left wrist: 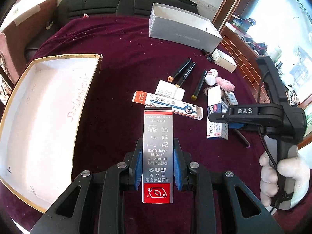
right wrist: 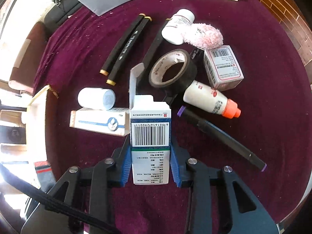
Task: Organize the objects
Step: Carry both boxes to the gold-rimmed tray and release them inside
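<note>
My left gripper (left wrist: pixel 158 146) is shut on a silver and red 502 glue box (left wrist: pixel 157 156), which hangs above the maroon cloth (left wrist: pixel 117 78). To its left lies a wide, shallow white box (left wrist: pixel 44 107), open and with nothing in it. My right gripper (right wrist: pixel 150 146) is shut on a white and blue medicine carton (right wrist: pixel 150 128) with a barcode and an open top flap. In the left wrist view the right gripper (left wrist: pixel 218 117) holds that carton (left wrist: pixel 216 128) at the edge of the pile, with a white-gloved hand (left wrist: pixel 282 179) on its handle.
Loose items crowd the cloth: an ointment carton (right wrist: pixel 99 120), a white bottle (right wrist: pixel 95 98), black markers (right wrist: pixel 124 46), a tape roll (right wrist: pixel 172 70), a pink fluffy thing (right wrist: pixel 204 36), an orange-capped bottle (right wrist: pixel 210 99), a purple-tipped marker (right wrist: pixel 220 136). A grey open box (left wrist: pixel 183 29) stands behind.
</note>
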